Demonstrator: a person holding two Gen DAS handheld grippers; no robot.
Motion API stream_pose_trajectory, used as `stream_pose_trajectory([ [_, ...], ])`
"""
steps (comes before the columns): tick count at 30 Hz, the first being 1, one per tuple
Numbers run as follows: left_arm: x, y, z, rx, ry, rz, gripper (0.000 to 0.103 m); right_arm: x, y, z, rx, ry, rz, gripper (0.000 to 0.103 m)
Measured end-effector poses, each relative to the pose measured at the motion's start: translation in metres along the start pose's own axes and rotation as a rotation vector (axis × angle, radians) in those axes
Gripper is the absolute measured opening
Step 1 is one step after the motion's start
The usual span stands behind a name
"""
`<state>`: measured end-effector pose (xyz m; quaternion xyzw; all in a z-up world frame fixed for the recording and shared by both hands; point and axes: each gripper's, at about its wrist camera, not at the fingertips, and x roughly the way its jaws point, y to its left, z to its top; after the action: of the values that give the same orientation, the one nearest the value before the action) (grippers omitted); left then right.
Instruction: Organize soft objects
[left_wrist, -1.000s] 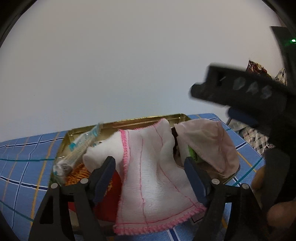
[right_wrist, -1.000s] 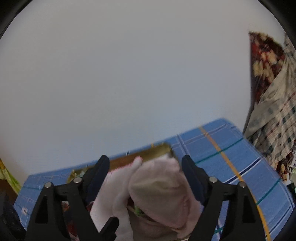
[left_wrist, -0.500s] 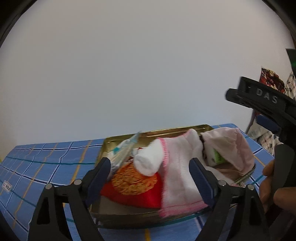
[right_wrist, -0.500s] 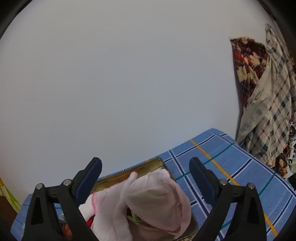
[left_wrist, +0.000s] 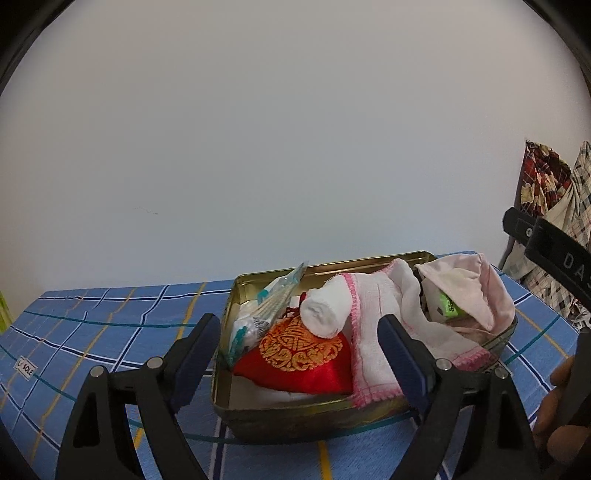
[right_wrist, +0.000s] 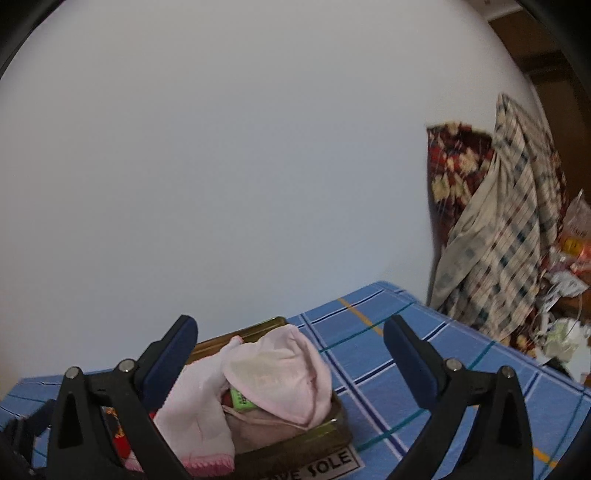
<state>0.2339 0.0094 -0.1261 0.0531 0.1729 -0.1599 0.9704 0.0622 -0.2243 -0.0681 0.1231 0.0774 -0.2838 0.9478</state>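
Nearby, tin (right_wrist: 325, 430), cloth label (right_wrist: 325, 463) reading "SOLE".

The tin (left_wrist: 258, 284) ahead of the left tool was dull gold, on a blue cloth (left_wrist: 110, 325) crossed by white, navy, teal and yellow lines. Inside it lay a red pouch (left_wrist: 295, 373) with orange-gold scrollwork, a white towel (left_wrist: 380, 332) edged in pink stitching, and — toward the right tool — a pale pink cloth (right_wrist: 280, 369) over a green packet (right_wrist: 241, 400).

Glossy metal tin (left_wrist: 258, 413) — fluffy cloth towel (left_wrist: 384, 314), satiny pouch (left_wrist: 306, 365)
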Motion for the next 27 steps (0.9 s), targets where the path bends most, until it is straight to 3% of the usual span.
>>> stream_pose_trajectory([
  [14, -0.015, 0.026, -0.007, -0.030, -0.017, 0.055, 0.090, -0.037, 0.002, -0.006, -0.081, -0.077, -0.060, 0.103],
  [27, -0.020, 0.031, -0.009, -0.050, -0.037, 0.053, 0.091, -0.056, 0.018, -0.012, -0.166, -0.090, -0.044, 0.103],
])
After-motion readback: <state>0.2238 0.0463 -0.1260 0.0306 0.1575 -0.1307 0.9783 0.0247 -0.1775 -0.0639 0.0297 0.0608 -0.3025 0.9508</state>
